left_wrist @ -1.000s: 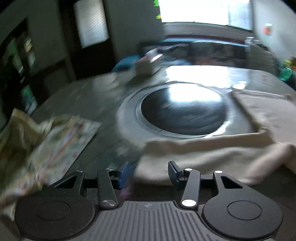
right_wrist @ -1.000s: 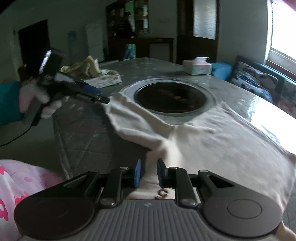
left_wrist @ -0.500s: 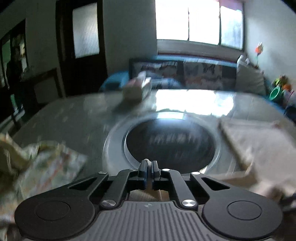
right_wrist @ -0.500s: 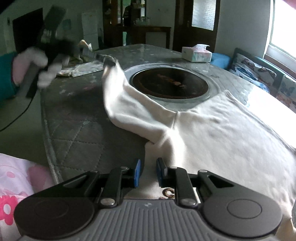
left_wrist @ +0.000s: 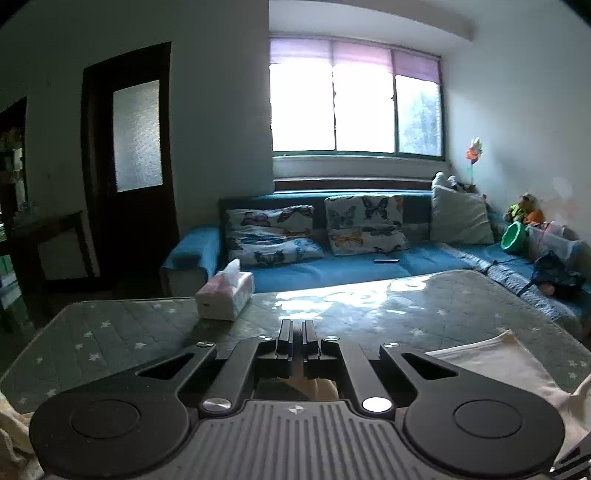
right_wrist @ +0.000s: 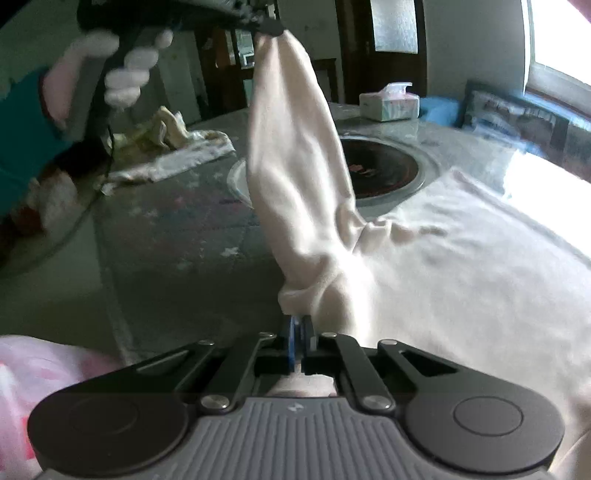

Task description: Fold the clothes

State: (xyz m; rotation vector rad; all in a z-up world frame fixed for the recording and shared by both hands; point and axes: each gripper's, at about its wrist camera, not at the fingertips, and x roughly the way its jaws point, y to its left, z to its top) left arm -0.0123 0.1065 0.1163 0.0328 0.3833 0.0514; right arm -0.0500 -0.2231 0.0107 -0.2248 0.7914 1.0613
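left gripper (right_wrist: 273,27) clamped on cuff of cream long-sleeved cotton top (right_wrist: 461,251), sleeve lifted; right gripper (right_wrist: 297,328) just closed, pinching its fabric.

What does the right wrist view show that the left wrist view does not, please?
Only the right wrist view shows the sleeve lifted by the left gripper, the round cooktop and the right gripper pinching the cream garment. Only the left wrist view shows the sofa and window. Both show the tissue box and table.
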